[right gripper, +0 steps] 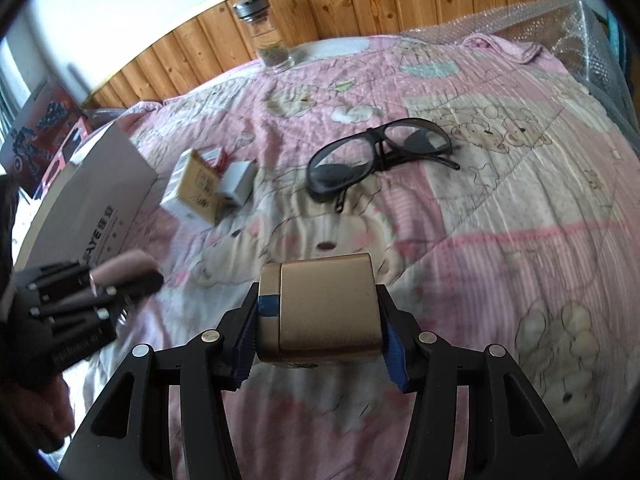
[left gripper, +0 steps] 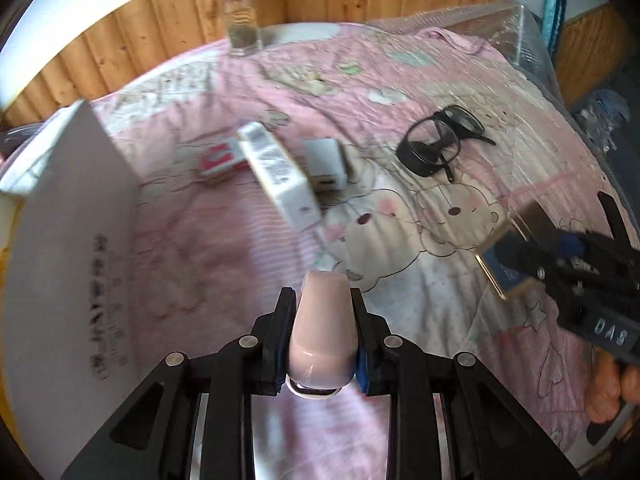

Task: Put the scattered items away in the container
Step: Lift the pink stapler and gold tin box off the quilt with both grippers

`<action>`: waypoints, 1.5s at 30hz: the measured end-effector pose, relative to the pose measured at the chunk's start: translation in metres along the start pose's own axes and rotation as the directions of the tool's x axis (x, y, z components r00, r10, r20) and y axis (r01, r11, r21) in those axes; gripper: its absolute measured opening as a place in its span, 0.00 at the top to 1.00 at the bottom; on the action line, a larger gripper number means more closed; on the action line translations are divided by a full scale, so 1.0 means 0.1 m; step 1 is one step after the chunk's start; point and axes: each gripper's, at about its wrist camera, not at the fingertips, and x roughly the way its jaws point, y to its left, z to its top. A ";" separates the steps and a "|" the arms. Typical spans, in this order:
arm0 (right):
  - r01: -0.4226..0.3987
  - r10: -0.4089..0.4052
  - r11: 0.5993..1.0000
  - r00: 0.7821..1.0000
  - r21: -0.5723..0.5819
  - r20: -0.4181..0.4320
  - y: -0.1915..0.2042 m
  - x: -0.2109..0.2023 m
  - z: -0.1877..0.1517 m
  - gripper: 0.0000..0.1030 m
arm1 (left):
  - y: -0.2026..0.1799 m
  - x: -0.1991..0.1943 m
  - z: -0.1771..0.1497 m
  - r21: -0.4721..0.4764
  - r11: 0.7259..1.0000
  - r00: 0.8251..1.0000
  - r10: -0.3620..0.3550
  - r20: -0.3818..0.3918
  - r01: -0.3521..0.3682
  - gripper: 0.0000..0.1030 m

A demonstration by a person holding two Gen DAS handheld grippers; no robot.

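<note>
My left gripper is shut on a pale pink oval case, held above the pink quilt right beside the white cardboard box. My right gripper is shut on a gold rectangular box; from the left wrist it shows at the right edge as the right gripper holding the gold box. Scattered on the quilt lie a white carton, a red-and-white pack, a white charger block and black glasses. The right wrist view shows the glasses, carton and charger.
A glass jar with a grey lid stands at the far edge of the quilt by the wood-panelled wall. Bubble wrap lies at the far right corner. A person's hand holds the right gripper's handle.
</note>
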 end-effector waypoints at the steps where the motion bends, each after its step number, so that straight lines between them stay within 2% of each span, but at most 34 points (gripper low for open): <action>1: 0.001 -0.001 1.000 1.000 -0.003 -0.003 0.04 -0.03 -0.03 0.47 | 0.03 -0.06 -0.01 -0.008 1.000 1.000 0.007 0.007 -0.007 0.74; 9: 0.001 -0.001 1.000 1.000 -0.025 -0.009 0.37 -0.23 -0.21 0.47 | 0.21 -0.60 -0.12 -0.050 0.998 0.994 0.047 0.094 -0.042 0.74; 18: -0.009 0.010 0.994 1.000 -0.108 0.014 0.87 -0.51 -0.34 0.47 | 0.44 -1.15 -0.26 -0.106 0.992 0.977 0.082 0.195 -0.062 0.74; 29: -0.021 0.034 0.976 0.998 -0.215 0.058 1.51 -0.83 -0.44 0.47 | 0.68 -1.84 -0.50 -0.136 0.980 0.924 0.184 0.335 -0.146 0.74; 45: -0.039 0.102 0.916 0.986 -0.399 0.136 2.54 -1.28 -0.46 0.47 | 1.38 -2.56 -1.05 -0.303 0.937 0.865 0.293 0.407 -0.175 0.74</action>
